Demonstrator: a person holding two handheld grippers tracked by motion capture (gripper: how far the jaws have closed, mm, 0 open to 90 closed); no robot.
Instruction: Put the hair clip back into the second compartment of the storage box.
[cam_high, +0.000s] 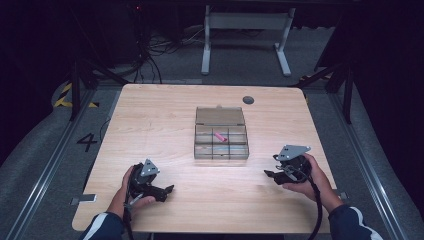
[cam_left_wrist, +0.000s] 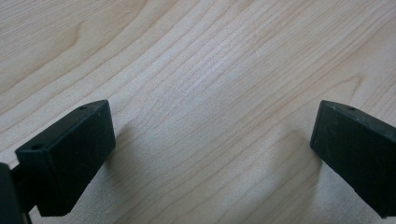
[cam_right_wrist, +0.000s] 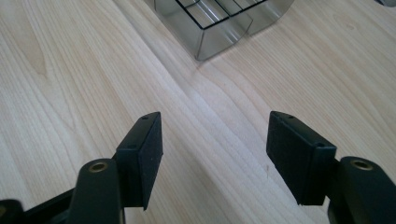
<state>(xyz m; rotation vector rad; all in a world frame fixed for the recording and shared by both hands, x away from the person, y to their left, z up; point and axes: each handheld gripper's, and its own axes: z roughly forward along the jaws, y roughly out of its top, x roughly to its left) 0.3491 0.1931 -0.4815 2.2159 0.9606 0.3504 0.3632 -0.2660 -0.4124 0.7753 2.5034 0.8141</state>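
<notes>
Two hand-held grippers sat low over a wooden table (cam_high: 150, 115), jaws spread and empty: left gripper (cam_high: 167, 192) at seven o'clock, right gripper (cam_high: 269, 174) at four. A clear box (cam_high: 221, 140) lay at centre, a pink piece (cam_high: 220, 136) in its middle compartment.

The high view is dim and soft: the desk (cam_high: 165, 115) is lit from above while the room around it falls to near black, and small details blur. A pale sheen lies on the wood near the desk's front. In the left gripper view the wood grain is sharp and evenly bright, with soft grey shadows beside each jaw; the jaws themselves are slightly out of focus. The right gripper view is bright too, with glare on the clear box (cam_right_wrist: 219, 28) walls.
</notes>
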